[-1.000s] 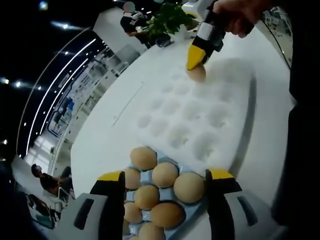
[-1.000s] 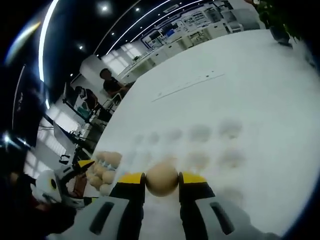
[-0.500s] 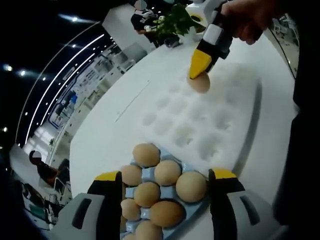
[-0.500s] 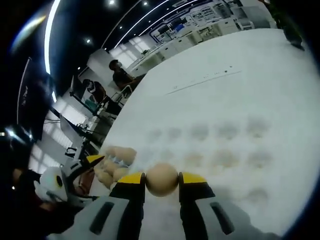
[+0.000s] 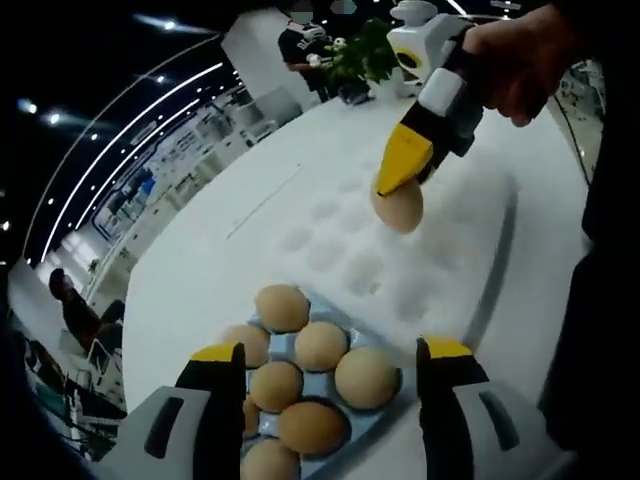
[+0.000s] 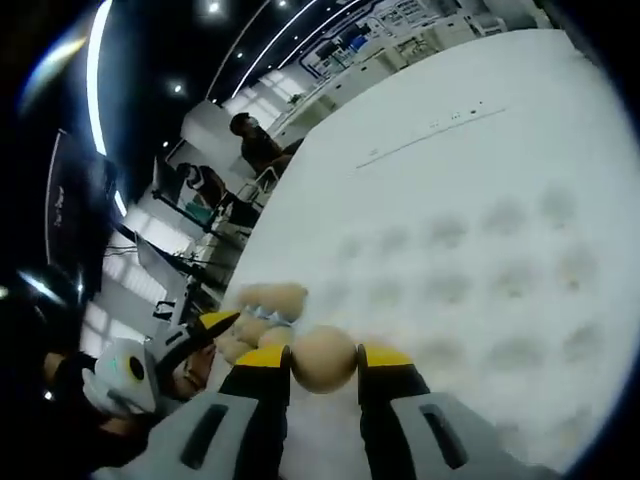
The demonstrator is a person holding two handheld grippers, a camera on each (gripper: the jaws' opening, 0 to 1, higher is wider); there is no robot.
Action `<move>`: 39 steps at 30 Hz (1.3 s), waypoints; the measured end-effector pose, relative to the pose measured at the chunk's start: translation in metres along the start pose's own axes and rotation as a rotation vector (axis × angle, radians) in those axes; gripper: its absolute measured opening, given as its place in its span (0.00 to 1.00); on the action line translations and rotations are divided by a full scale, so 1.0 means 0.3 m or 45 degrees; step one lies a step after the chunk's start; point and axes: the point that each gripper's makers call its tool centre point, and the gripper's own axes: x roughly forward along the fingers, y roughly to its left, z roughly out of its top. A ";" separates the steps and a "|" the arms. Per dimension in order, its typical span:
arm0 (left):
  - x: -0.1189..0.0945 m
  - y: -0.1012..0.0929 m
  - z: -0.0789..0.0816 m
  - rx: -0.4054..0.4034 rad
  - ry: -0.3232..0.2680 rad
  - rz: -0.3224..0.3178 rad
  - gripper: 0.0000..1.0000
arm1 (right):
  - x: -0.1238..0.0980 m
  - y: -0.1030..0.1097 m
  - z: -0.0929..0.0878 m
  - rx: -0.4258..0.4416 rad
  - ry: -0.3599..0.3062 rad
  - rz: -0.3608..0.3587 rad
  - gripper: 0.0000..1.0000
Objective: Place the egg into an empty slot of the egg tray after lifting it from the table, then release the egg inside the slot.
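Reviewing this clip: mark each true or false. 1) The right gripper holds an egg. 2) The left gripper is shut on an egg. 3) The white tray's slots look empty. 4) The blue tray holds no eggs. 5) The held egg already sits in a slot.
1) True: the right gripper is shut on the egg.
2) False: the left gripper is open, its jaws apart above the blue tray.
3) True: the white tray shows only bare dimples.
4) False: several eggs fill it.
5) False: the egg hangs above the white tray.

Left tool (image 5: 330, 365): grey body, black slots, yellow-capped black jaws. Right tool (image 6: 324, 362): same.
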 end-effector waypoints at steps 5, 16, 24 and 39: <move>0.006 -0.046 0.034 -0.031 -0.054 -0.039 0.75 | 0.015 0.012 -0.033 0.069 0.014 0.029 0.27; 0.021 -0.109 0.123 -0.022 -0.182 -0.121 0.60 | 0.038 0.038 -0.097 0.238 0.054 0.094 0.27; 0.028 -0.144 0.143 -0.018 -0.204 -0.168 0.47 | 0.046 0.091 -0.114 0.388 0.059 0.192 0.27; 0.020 -0.187 0.131 -0.011 -0.177 -0.238 0.29 | 0.045 0.132 -0.162 0.427 0.134 0.243 0.27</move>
